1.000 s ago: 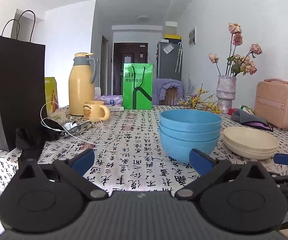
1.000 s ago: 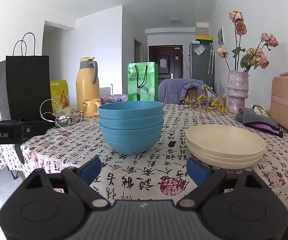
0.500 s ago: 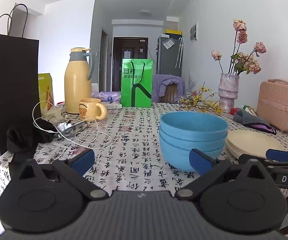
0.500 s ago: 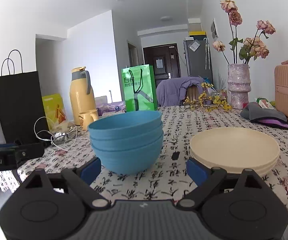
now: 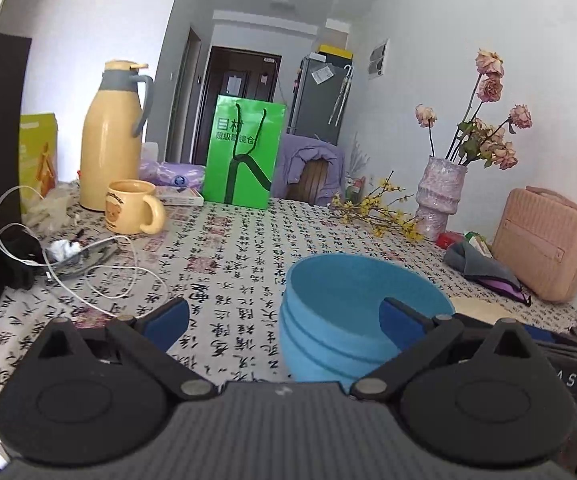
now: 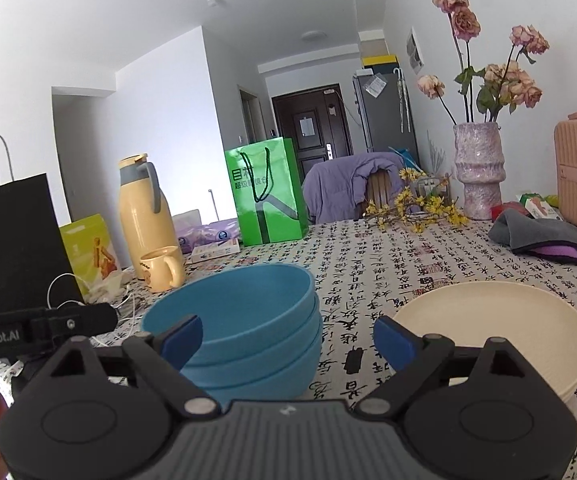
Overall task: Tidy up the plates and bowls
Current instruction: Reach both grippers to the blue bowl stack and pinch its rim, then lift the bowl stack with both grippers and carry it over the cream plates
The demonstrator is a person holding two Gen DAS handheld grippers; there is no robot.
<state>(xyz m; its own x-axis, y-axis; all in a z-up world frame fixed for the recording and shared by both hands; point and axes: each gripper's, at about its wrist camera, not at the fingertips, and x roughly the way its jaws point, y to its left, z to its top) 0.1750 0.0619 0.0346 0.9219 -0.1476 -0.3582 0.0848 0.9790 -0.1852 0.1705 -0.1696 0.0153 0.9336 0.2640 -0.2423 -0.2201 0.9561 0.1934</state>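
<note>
A stack of three blue bowls [image 5: 352, 312] stands on the patterned tablecloth; it also shows in the right wrist view [image 6: 248, 328]. A stack of cream plates [image 6: 500, 328] sits just right of the bowls, partly hidden in the left wrist view [image 5: 484, 310]. My left gripper [image 5: 284, 316] is open and empty, close above the bowls' left rim, its right fingertip over the top bowl. My right gripper [image 6: 288, 336] is open and empty, straddling the gap between bowls and plates.
A yellow thermos [image 5: 110, 140], yellow mug [image 5: 132, 206], green bag [image 5: 244, 152], white cable [image 5: 88, 256] and black bag [image 6: 12, 240] stand at the left and back. A vase of roses [image 6: 478, 168], pink case [image 5: 544, 248] and grey cloth [image 6: 544, 236] are at the right.
Both grippers have risen and moved forward towards the bowls and plates, now looking down into the top bowl. Both stay open.
</note>
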